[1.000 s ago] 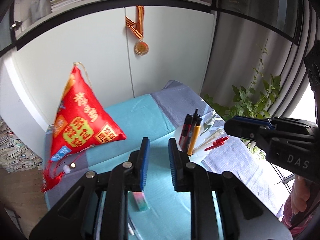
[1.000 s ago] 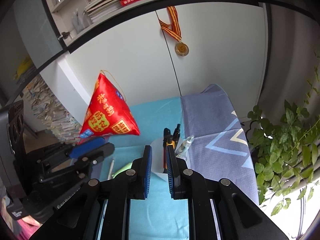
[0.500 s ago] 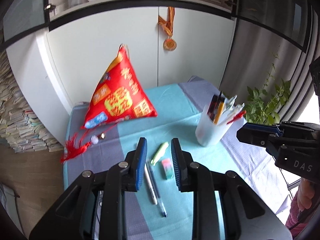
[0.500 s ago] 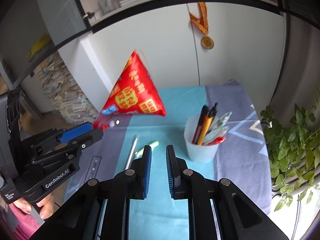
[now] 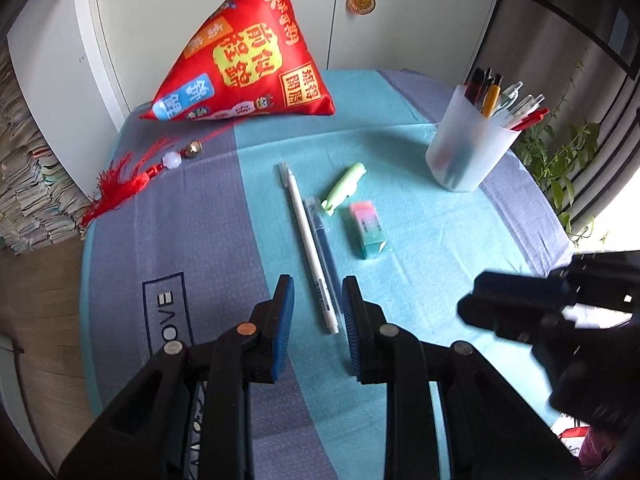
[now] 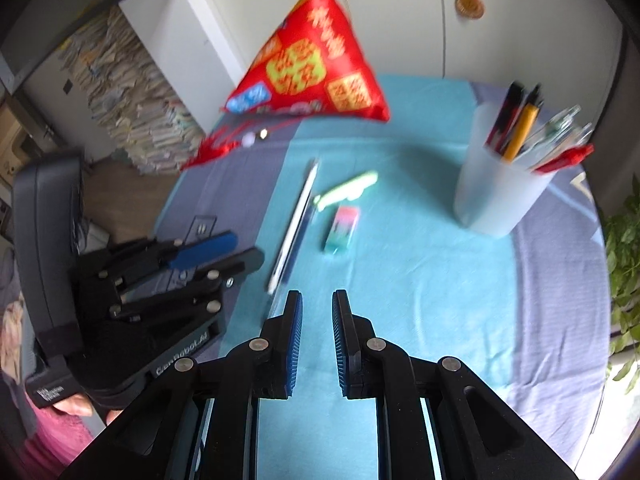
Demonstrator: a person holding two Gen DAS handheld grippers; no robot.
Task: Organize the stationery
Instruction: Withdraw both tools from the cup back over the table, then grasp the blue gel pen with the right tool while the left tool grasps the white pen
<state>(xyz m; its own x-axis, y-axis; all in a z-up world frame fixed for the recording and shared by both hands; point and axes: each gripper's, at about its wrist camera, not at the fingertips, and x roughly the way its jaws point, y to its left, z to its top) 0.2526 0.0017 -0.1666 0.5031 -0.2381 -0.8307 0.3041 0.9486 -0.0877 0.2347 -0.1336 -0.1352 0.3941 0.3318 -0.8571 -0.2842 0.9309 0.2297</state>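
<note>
A white pen (image 5: 307, 240), a blue pen (image 5: 323, 248), a green whale-shaped highlighter (image 5: 345, 188) and a pink-green eraser (image 5: 367, 229) lie on the table (image 5: 440, 264). A frosted pen cup (image 5: 468, 148) holding several pens stands at the right. My left gripper (image 5: 318, 312) is open and empty, its jaws on either side of the near ends of the two pens, above the cloth. My right gripper (image 6: 317, 320) is open and empty, near the front edge; the pens (image 6: 294, 220), eraser (image 6: 340, 227) and cup (image 6: 500, 184) lie ahead of it.
A red triangular cushion (image 5: 248, 60) with a red tassel (image 5: 128, 184) sits at the back left. White cabinet doors with a hanging medal (image 5: 361, 0) stand behind. A plant (image 5: 560, 156) is at the right. Paper stacks (image 6: 132, 92) stand left of the table.
Both grippers have tilted down and come closer to the table. The loose pens, highlighter and eraser now lie right ahead of the left gripper's jaws. The view is blurred by motion on the right.
</note>
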